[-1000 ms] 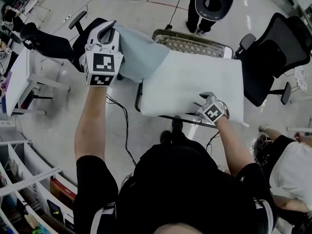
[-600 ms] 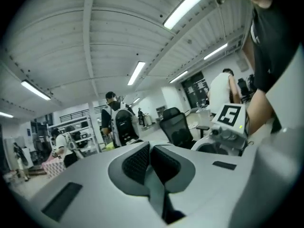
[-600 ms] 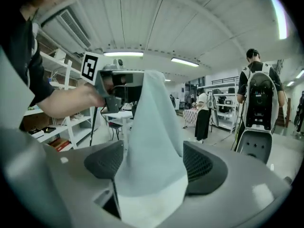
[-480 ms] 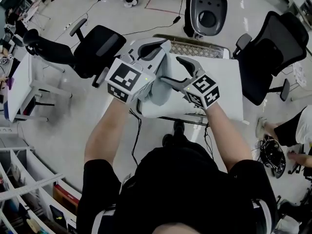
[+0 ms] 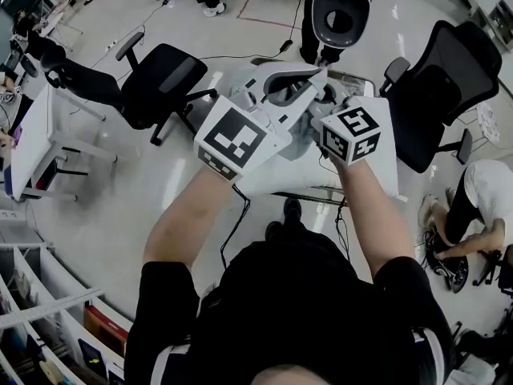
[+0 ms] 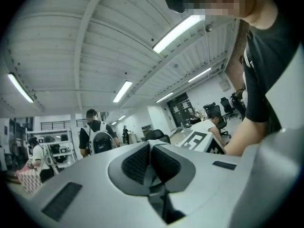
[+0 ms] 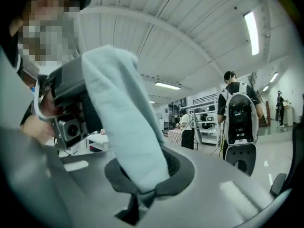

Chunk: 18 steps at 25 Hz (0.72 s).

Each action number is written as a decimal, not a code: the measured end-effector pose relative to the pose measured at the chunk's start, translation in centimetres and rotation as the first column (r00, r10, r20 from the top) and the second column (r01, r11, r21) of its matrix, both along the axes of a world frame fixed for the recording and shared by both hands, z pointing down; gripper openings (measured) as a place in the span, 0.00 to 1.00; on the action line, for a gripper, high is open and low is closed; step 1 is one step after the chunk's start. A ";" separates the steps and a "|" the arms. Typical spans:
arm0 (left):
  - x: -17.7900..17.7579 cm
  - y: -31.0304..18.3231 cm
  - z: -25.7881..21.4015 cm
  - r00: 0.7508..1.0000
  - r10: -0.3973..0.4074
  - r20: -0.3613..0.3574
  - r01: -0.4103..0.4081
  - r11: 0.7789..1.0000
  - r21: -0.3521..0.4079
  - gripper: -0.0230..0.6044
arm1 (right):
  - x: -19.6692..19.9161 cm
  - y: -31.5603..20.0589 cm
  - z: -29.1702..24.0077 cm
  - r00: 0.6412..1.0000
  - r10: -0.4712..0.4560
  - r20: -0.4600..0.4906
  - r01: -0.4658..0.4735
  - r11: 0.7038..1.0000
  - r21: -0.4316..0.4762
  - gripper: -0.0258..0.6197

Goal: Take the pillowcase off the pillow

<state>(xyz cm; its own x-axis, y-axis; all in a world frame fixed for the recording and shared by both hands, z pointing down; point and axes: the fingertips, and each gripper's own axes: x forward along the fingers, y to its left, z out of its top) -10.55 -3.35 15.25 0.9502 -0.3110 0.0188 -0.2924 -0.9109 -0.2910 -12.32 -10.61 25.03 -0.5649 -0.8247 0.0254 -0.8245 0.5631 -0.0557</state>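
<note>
A white pillow (image 5: 268,175) lies on a wire-topped cart (image 5: 357,79) in the head view. Above it, my left gripper (image 5: 309,83) and right gripper (image 5: 325,101) meet tip to tip, with the pale blue pillowcase (image 5: 300,139) bunched between them. The left gripper (image 6: 151,158) is shut with a thin strip of cloth pinched between its pads. The right gripper (image 7: 142,172) has just been closing and is now shut on a thick fold of the pillowcase (image 7: 118,108). That fold runs up to the left gripper's fingers (image 7: 71,103).
Black office chairs stand left (image 5: 160,74) and right (image 5: 457,70) of the cart, a grey chair (image 5: 341,14) beyond it. A person crouches at the right (image 5: 481,191). A white desk (image 5: 32,135) and shelves are at the left. A person with a backpack (image 7: 237,113) stands behind.
The right gripper lifted off the pillow, opened and shut on the pillowcase. The left gripper swung right with the cloth, so both now meet above the pillow.
</note>
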 end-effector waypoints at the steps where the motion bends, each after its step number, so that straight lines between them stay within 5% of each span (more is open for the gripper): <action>1: -0.6 -0.1 -0.7 1.000 -0.020 -0.011 0.020 0.999 0.025 0.05 | 1.0 -0.7 -1.0 0.999 0.030 0.027 -0.030 1.000 0.007 0.08; 4: -2.8 -0.1 -2.0 0.996 -0.067 -0.064 0.069 0.997 0.024 0.20 | 4.4 -2.2 -5.4 0.987 0.109 0.120 -0.118 0.990 0.072 0.08; 7: -4.9 -0.8 -1.0 0.990 -0.118 -0.074 0.117 0.993 -0.021 0.20 | 8.5 -2.4 -11.8 0.962 0.163 0.218 -0.203 0.963 0.175 0.08; 10: -7.0 -2.1 1.0 0.982 -0.173 -0.072 0.170 0.984 -0.057 0.20 | 10.9 -1.8 -15.5 0.958 0.207 0.196 -0.247 0.946 0.208 0.08; 14: -8.2 -3.0 3.4 0.974 -0.220 -0.058 0.212 0.970 -0.121 0.20 | 13.1 -0.7 -13.9 0.961 0.255 0.106 -0.269 0.951 0.152 0.09; 18: -7.8 -3.6 6.5 0.972 -0.232 -0.030 0.221 0.954 -0.204 0.19 | 16.0 -0.2 -5.7 0.945 0.322 0.051 -0.322 0.947 -0.017 0.09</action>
